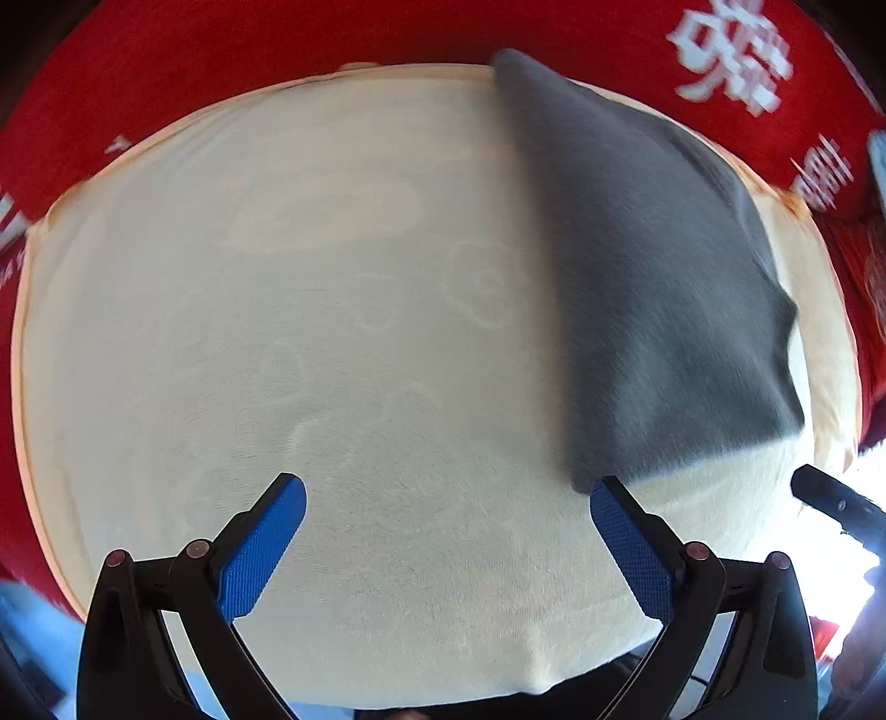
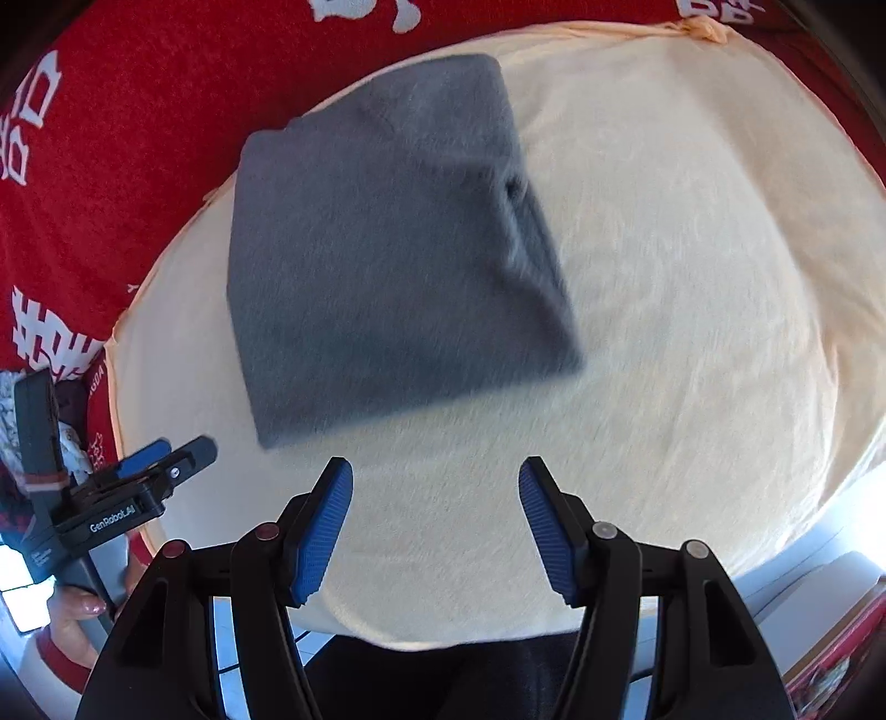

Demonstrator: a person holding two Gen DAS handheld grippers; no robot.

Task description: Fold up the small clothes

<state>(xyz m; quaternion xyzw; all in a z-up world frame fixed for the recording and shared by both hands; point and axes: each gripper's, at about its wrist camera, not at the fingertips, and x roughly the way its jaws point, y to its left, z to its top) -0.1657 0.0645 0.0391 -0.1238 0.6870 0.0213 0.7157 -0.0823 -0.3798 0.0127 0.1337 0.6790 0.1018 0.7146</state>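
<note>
A small grey garment (image 2: 382, 255) lies folded into a rough rectangle on a cream cloth (image 2: 692, 277). In the left wrist view the grey garment (image 1: 659, 277) sits at the right of the cream cloth (image 1: 277, 332). My left gripper (image 1: 447, 531) is open and empty, just left of the garment's near corner. My right gripper (image 2: 436, 515) is open and empty, just short of the garment's near edge. The left gripper (image 2: 160, 459) also shows at the left of the right wrist view.
A red cloth with white characters (image 2: 111, 138) lies under the cream cloth and rings it (image 1: 277, 39). A tip of the right gripper (image 1: 830, 504) shows at the right edge of the left wrist view. Floor tiles (image 2: 249, 626) show below the near edge.
</note>
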